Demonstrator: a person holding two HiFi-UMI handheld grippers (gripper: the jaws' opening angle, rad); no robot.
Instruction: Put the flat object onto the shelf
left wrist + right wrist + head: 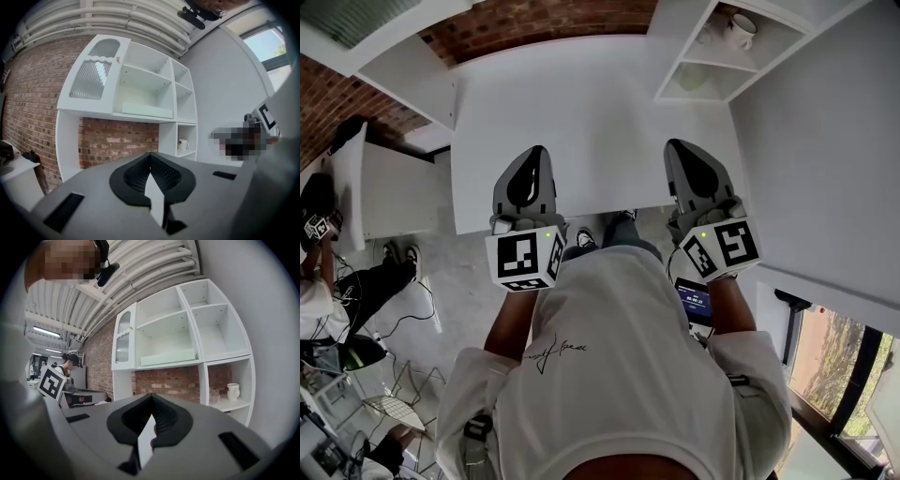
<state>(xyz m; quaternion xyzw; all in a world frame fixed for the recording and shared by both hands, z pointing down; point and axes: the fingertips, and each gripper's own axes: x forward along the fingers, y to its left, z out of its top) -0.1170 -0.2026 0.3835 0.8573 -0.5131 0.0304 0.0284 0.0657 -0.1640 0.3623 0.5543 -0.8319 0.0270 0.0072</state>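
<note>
Head view puts your left gripper (538, 152) and right gripper (677, 146) side by side over the near edge of the white table (581, 103), both pointing toward the top of the frame. Each gripper's jaws are pressed together and hold nothing. The flat object (143, 110), a pale green slab, lies on the floor of the wide open compartment of the white shelf unit (68, 140). In the left gripper view it sits above and beyond your jaw tips, well apart from both grippers. Left of the slab is a ribbed glass door (93, 78). Below it a brick wall (117, 140) shows under the shelf. A mug (183, 144) stands in the small compartment at lower right. Only the table top lies between your grippers and the shelf unit.
</note>
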